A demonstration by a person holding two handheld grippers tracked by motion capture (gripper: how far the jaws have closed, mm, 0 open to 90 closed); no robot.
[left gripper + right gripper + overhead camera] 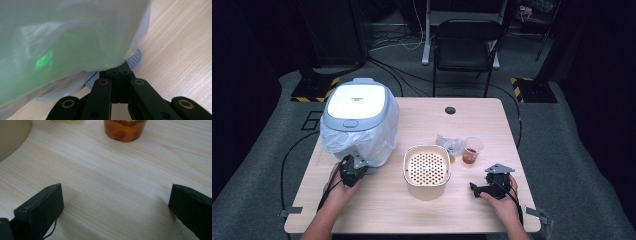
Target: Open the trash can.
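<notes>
While closed at the bagged cooker (pixel 359 117), maybe pinching plastic, left gripper (pixel 353 167) | right gripper (pixel 484 187) wide, near right | bare wooden table (pixel 472 117) between | dark room.

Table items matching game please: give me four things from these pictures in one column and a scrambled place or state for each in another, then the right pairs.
1. rice cooker
2. perforated basket
3. plastic cup
4. right gripper

A. holds amber liquid
B. wrapped in a clear bag
C. jaws wide apart, nothing between them
D. at the table's middle, with nothing in it

Pairs: 1-B, 2-D, 3-A, 4-C
</notes>
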